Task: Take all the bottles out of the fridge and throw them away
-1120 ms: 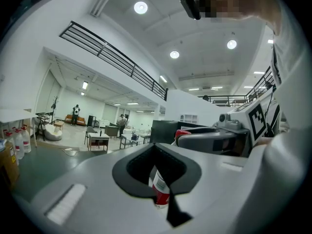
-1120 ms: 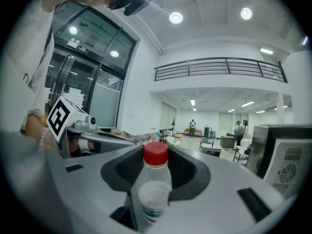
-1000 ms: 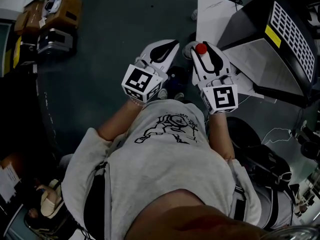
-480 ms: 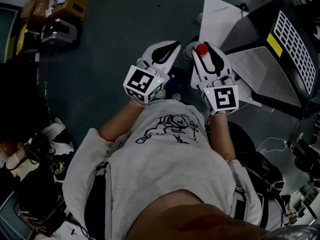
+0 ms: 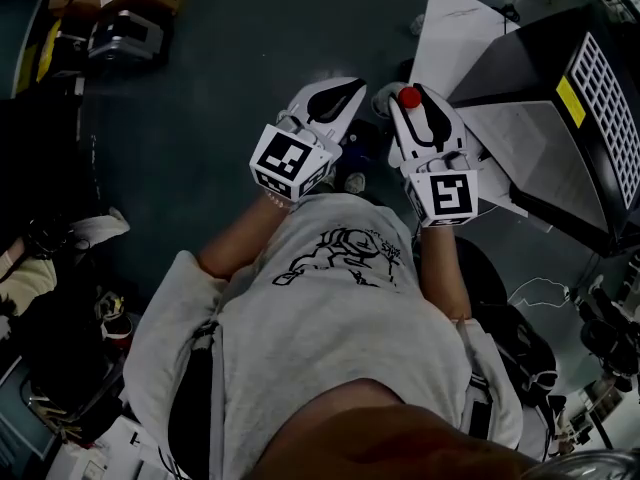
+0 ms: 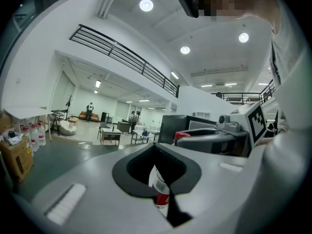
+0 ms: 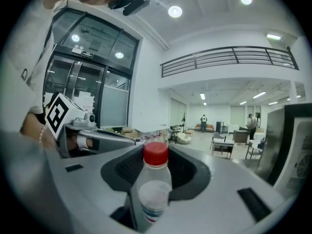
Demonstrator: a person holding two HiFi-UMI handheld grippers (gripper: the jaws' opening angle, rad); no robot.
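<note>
Bottle with red cap [image 7: 155, 189] is pinched upright in the right tool [image 5: 414, 111]; a labelled bottle [image 6: 160, 191] is clamped in the left tool [image 5: 338, 93]. Both are judged light, thin-walled, easily crushed; shoulders are gripped best.

The head view is dim. Both gripper views are bright under round white ceiling lamps [image 6: 146, 5], bowed at the edges; the clear red-capped plastic bottle [image 7: 155, 189] is soft.
</note>
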